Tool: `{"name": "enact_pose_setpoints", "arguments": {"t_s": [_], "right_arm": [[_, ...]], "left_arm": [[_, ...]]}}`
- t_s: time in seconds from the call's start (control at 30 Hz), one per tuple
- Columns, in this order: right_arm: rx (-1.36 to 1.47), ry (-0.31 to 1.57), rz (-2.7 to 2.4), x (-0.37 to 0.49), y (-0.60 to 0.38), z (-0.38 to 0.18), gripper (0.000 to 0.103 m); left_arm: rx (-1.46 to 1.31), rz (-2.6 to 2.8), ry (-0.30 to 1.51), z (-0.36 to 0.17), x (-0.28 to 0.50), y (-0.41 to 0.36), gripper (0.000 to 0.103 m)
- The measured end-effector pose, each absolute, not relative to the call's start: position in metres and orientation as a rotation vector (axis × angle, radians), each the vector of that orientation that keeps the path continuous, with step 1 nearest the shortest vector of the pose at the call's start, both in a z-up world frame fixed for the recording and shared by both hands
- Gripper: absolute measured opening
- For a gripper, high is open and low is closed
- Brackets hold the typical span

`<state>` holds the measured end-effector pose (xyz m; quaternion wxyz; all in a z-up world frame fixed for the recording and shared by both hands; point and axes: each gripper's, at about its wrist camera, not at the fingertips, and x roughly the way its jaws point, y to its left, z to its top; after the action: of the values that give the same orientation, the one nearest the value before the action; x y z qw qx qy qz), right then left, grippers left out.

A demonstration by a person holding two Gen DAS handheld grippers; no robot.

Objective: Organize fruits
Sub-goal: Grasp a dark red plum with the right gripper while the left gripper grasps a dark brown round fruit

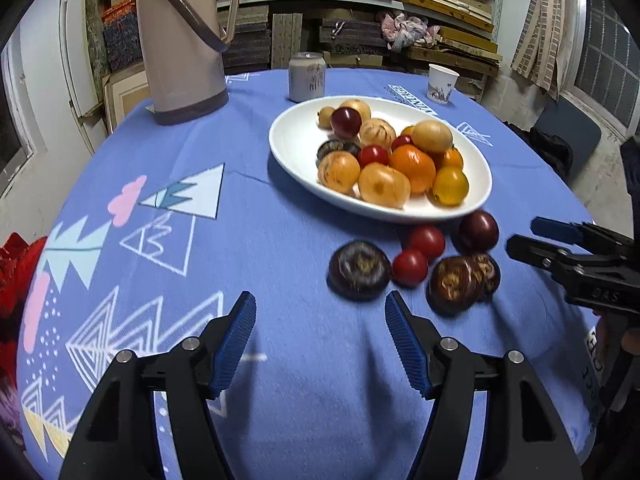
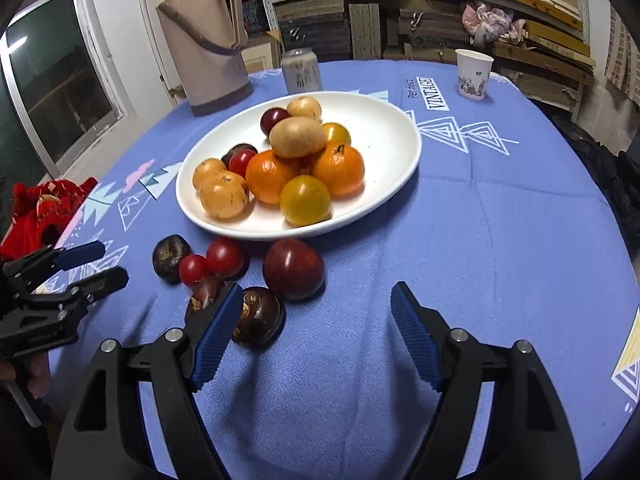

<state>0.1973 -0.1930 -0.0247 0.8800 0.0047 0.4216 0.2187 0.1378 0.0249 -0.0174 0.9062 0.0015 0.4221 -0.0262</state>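
The left gripper (image 1: pixel 320 312), black with ribbed blue pads, fills the bottom of the left wrist view with its jaws spread wide and nothing between them, hovering above the blue patterned tablecloth (image 1: pixel 160 168). The right gripper (image 2: pixel 318 304) sits at the bottom of the right wrist view, also wide apart and empty; its left pad overlaps a dark brown water chestnut (image 2: pixel 258 316) in the picture, though contact cannot be told.

Just beyond the left gripper's tips, at lower right of centre, lies a loose cluster of fruit on the cloth: a flat dark brown chestnut with a pale fibrous crown (image 1: pixel 359 270), 2 glossy red cherry tomatoes (image 1: pixel 410 266) (image 1: pixel 426 240) touching each other, a smooth dark red plum (image 1: pixel 478 231), and 2 more rough brown chestnuts (image 1: pixel 454 286) (image 1: pixel 486 270) side by side. The plum sits nearest the plate's rim.

Behind the cluster, at centre, a white oval ceramic plate (image 1: pixel 296 148) holds a pile of fruit: matte orange mandarins (image 1: pixel 413 167), pale speckled tan fruits (image 1: pixel 338 167), a yellow tomato (image 1: pixel 450 185), small red tomatoes and a dark plum (image 1: pixel 345 122).

At upper left stands a tall beige plastic thermos with a brown strap handle (image 1: pixel 180 40). A silver drink can (image 1: pixel 307 77) stands just behind the plate, and a white paper cup (image 1: pixel 442 82) at upper right. Red fabric (image 1: pixel 16 276) shows at the left edge.
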Motion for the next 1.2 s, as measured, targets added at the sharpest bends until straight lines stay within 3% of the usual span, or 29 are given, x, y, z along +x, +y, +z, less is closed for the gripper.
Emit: {"name": "enact_pose_setpoints", "arguments": {"t_s": [0.3, 0.43, 0.53, 1.2], "right_arm": [[-0.014, 0.914, 0.456, 0.218, -0.169, -0.038, 0.073], [-0.012, 0.952, 0.461, 0.229, -0.163, -0.048, 0.057], [0.004, 0.954, 0.483, 0.232, -0.162, -0.050, 0.039], [0.192, 0.904, 0.502, 0.183, -0.232, -0.045, 0.039]], "left_arm": [[0.007, -0.075, 0.873, -0.020, 0.135, 0.022, 0.068], [0.020, -0.085, 0.873, -0.019, 0.137, 0.018, 0.068], [0.026, -0.086, 0.878, -0.021, 0.139, 0.016, 0.069], [0.059, -0.070, 0.931, -0.039, 0.159, 0.006, 0.069]]}}
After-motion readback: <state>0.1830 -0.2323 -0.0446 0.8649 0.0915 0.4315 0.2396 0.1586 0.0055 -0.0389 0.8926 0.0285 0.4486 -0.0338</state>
